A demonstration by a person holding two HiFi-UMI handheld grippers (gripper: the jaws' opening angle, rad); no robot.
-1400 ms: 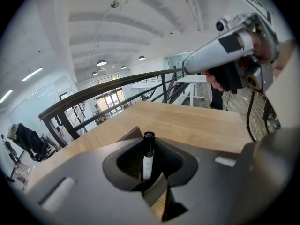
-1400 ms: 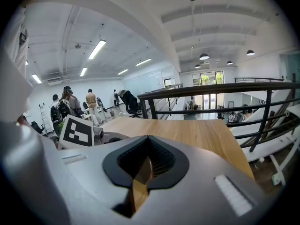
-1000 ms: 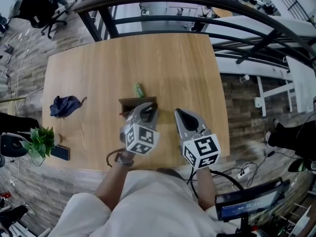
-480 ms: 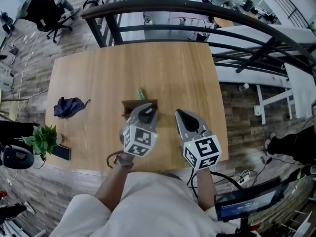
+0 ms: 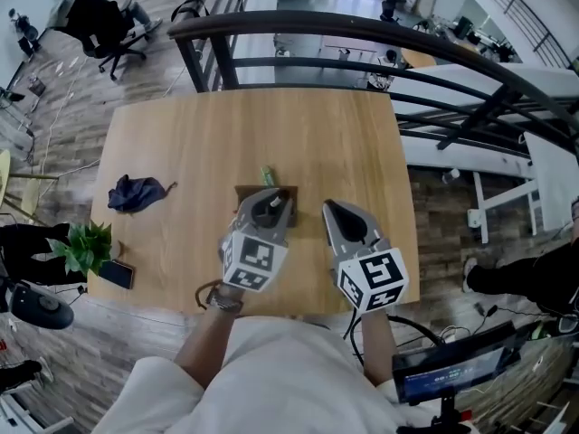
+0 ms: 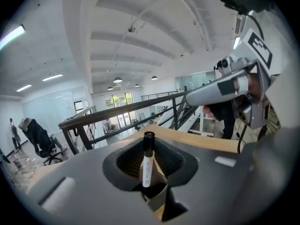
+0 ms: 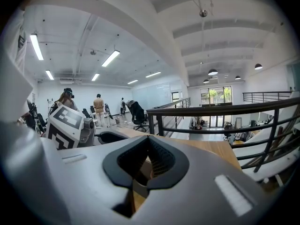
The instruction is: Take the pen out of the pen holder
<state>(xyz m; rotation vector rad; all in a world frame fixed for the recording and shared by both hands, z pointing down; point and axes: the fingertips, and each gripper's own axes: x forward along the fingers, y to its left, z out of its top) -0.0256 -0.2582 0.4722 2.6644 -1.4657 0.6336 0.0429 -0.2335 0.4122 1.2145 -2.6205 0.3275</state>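
Observation:
A dark brown pen holder point(image 5: 246, 193) stands near the middle of the wooden table point(image 5: 181, 143). My left gripper point(image 5: 265, 204) hovers right over it. In the left gripper view the jaws are shut on a pen point(image 6: 146, 165) with a white barrel and black cap, which stands upright between them. A brown edge shows just under the pen; I cannot tell whether its tip is still inside the holder. My right gripper point(image 5: 333, 211) sits beside the left one, to the right of the holder, jaws shut with nothing between them point(image 7: 146, 175).
A green object point(image 5: 268, 175) lies just behind the holder. A dark blue cloth point(image 5: 136, 193) lies at the table's left, with a potted plant point(image 5: 83, 247) and a phone point(image 5: 115, 274) at the front left corner. A black railing point(image 5: 362, 34) runs behind the table.
The head view has tilted, so the table sits lower in the picture. Both grippers keep about the same places, the left one still over the holder.

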